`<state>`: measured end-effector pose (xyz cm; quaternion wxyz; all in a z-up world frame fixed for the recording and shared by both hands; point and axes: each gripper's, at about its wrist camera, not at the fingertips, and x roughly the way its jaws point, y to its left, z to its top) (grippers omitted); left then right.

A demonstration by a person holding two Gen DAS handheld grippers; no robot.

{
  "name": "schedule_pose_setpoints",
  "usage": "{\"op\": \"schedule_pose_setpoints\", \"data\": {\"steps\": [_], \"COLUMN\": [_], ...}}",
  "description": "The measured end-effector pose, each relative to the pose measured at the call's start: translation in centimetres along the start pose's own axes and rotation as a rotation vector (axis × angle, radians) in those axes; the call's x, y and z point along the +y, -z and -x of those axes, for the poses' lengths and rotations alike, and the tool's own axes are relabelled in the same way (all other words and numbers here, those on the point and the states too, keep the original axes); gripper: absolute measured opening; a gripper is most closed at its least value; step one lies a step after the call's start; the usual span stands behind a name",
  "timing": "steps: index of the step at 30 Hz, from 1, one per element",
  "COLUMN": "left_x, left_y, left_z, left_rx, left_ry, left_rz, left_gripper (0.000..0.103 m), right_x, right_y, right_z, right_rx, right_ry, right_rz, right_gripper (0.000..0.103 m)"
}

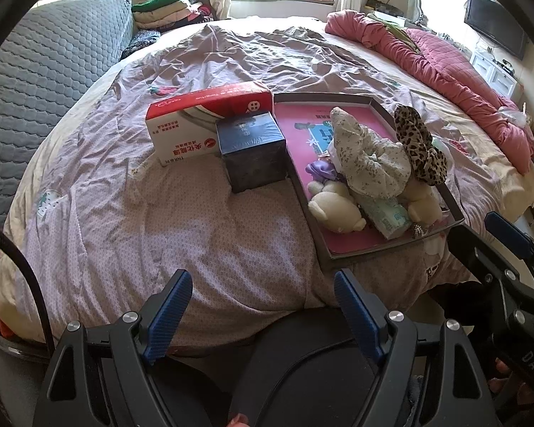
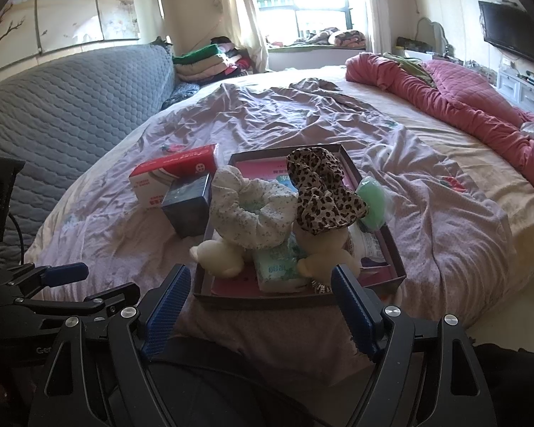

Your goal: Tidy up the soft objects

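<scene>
A shallow dark tray (image 1: 455, 210) (image 2: 397, 259) with a pink base lies on the bed. In it are piled a floral scrunchie (image 1: 370, 156) (image 2: 256, 213), a leopard scrunchie (image 1: 422, 146) (image 2: 320, 192), cream plush toys (image 1: 334, 210) (image 2: 219, 256), a tissue pack (image 1: 389, 215) (image 2: 277, 267) and a purple item (image 1: 318, 170). A green item (image 2: 372, 204) sits at the tray's right side. My left gripper (image 1: 263, 306) is open and empty, near the bed's front edge, left of the tray. My right gripper (image 2: 260, 302) is open and empty, just before the tray's near rim.
A red and white box (image 1: 195, 114) (image 2: 171, 178) and a dark blue box (image 1: 254, 153) (image 2: 187, 206) stand left of the tray. A rolled pink quilt (image 1: 455, 71) (image 2: 462, 103) lies along the right. A grey padded headboard (image 1: 35, 82) is at left.
</scene>
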<state>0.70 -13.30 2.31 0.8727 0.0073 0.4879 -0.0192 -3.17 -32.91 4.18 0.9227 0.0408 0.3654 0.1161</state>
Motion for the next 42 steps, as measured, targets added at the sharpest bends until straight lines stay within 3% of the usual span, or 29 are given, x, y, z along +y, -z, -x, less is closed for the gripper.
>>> {"op": "schedule_pose_setpoints", "data": {"steps": [42], "left_x": [-0.04], "left_y": [0.01], "left_z": [-0.08], "left_rx": [0.002], "left_ry": [-0.013], "left_rz": [-0.014], "left_gripper": [0.081], "right_x": [-0.16], "right_y": [-0.07], "right_z": [0.20], "right_rx": [-0.006], "right_ry": [0.006], "right_rz": [-0.004], "right_gripper": [0.082]}}
